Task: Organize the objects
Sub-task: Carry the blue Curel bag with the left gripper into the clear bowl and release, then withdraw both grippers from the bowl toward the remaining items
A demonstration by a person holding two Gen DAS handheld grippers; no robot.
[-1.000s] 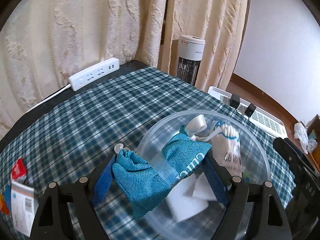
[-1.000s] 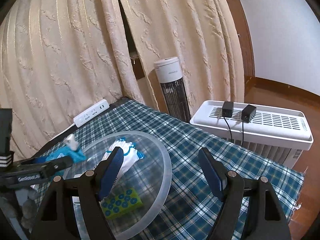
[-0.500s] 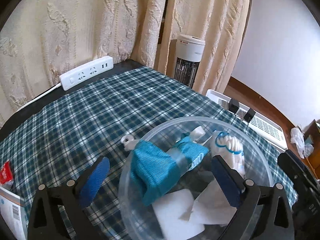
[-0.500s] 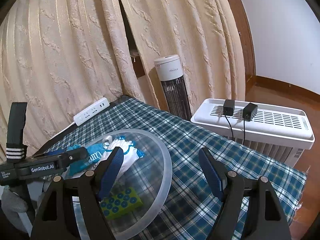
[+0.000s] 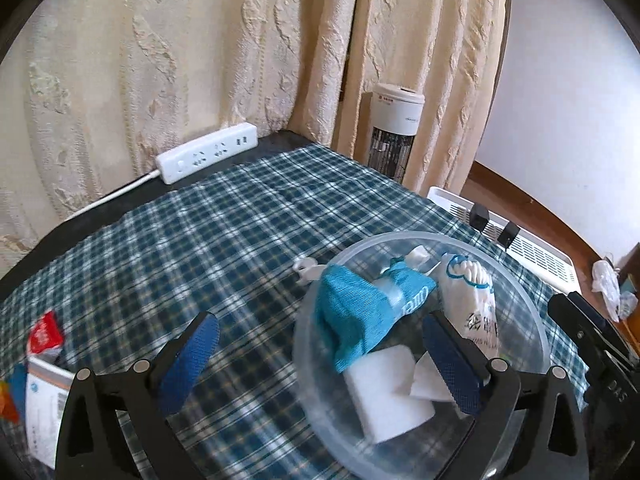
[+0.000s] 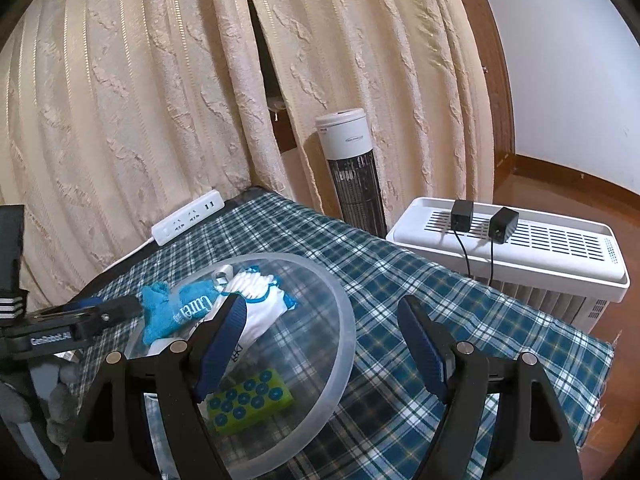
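Observation:
A clear plastic bowl (image 5: 420,236) (image 6: 345,312) stands on the checked tablecloth. A teal cloth pack (image 5: 352,316) (image 6: 176,308) lies in it against the left rim, beside a white packet with a teeth picture (image 5: 476,300) (image 6: 256,300), white sponge blocks (image 5: 380,392) and a green dotted sponge (image 6: 250,400). My left gripper (image 5: 322,362) (image 6: 92,314) is open wide astride the bowl's left rim and touches nothing. My right gripper (image 6: 322,346) is open, one finger over the bowl and one outside the rim, not pressing on it.
A white power strip (image 5: 208,156) lies at the table's far edge by the curtains. A tower fan (image 6: 350,168) and a white appliance with two black adapters (image 6: 508,240) stand beyond the table. A red packet (image 5: 45,336) and a white box (image 5: 46,408) lie at left.
My left gripper opened and let go of the teal cloth pack, which now rests in the bowl. It then drew back a little. The right gripper has stayed still.

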